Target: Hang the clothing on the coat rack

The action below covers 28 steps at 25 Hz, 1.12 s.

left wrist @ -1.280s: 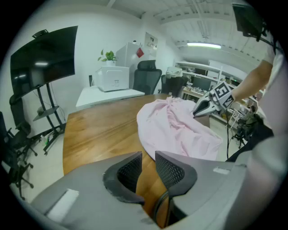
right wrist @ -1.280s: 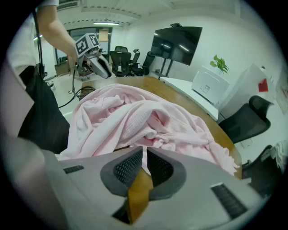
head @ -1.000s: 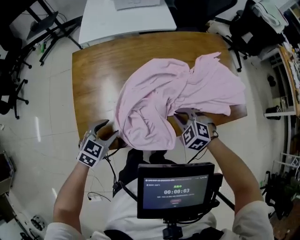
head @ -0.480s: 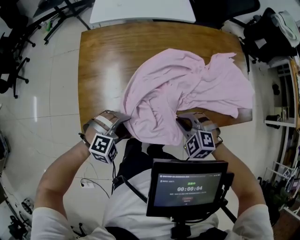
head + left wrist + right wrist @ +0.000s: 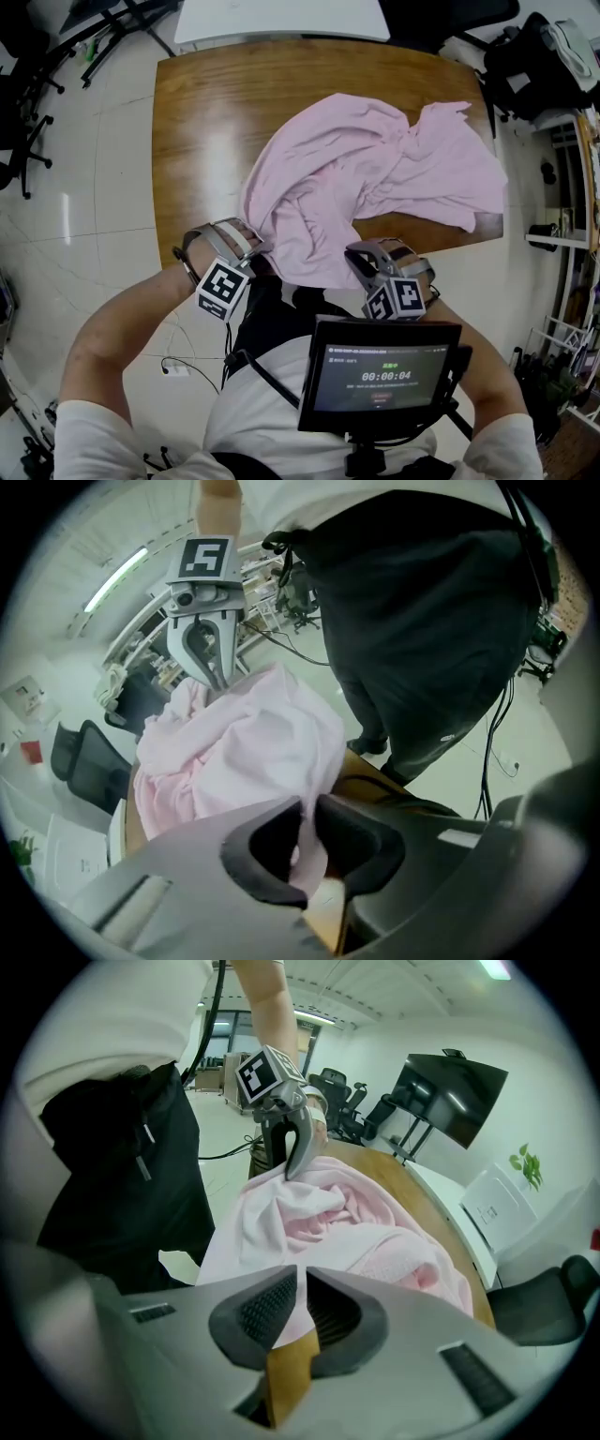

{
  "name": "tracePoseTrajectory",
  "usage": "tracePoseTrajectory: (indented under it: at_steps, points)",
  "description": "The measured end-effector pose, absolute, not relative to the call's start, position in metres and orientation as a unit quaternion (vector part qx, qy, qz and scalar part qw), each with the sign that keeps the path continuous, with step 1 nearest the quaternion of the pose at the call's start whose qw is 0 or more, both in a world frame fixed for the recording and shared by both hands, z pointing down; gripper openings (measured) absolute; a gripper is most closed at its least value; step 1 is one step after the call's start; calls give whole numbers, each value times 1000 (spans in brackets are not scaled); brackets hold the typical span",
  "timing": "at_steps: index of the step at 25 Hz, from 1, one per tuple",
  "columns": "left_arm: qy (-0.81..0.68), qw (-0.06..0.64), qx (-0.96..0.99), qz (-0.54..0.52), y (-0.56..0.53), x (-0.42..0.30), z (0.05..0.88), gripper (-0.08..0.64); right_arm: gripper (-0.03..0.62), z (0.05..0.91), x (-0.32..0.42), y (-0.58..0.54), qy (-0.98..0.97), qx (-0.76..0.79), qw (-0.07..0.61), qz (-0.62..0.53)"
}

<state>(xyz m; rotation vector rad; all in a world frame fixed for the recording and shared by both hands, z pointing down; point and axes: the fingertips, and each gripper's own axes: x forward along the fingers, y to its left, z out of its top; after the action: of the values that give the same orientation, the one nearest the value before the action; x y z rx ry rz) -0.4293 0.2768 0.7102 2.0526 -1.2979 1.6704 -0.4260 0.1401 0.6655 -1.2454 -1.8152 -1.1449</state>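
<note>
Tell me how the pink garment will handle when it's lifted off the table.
Likely floppy: the pink garment lies crumpled in soft folds, so it should sag and drape. Probably light, since the fabric looks thin. Its edge hangs over the table rim, so it may slide off easily.

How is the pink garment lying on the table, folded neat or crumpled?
Crumpled. The pink garment lies in a loose heap of ridges and creases on the wooden table, its near edge reaching past the table's front.
</note>
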Motion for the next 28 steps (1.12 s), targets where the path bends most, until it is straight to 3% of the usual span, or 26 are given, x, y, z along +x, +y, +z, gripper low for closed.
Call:
tracePoseTrajectory:
  at_steps: [1,6,13,18,20,24,28]
  points:
    - [-447,101,693,556,275,-430,708,32,46,665,-425,140,-694,-473,326,-434]
    - [-544,157,691,449,259,-449,678,31,46,659,-426,142,-719,-455,329,-410]
    - [-689,223,658,208,237,-500,610,28,46,619,-464,138,-832,-355,317,-284]
    - [-729,233,629,136,238,-537,589,28,48,582,-493,136,-870,-319,296,-230]
    - [-738,233,623,114,237,-546,583,28,255,577,-495,139,-875,-320,300,-203]
    - [-752,234,611,78,232,-563,572,28,256,574,-486,157,-871,-341,311,-167]
    - [-770,241,589,49,226,-582,565,28,318,581,-483,184,-875,-349,313,-123]
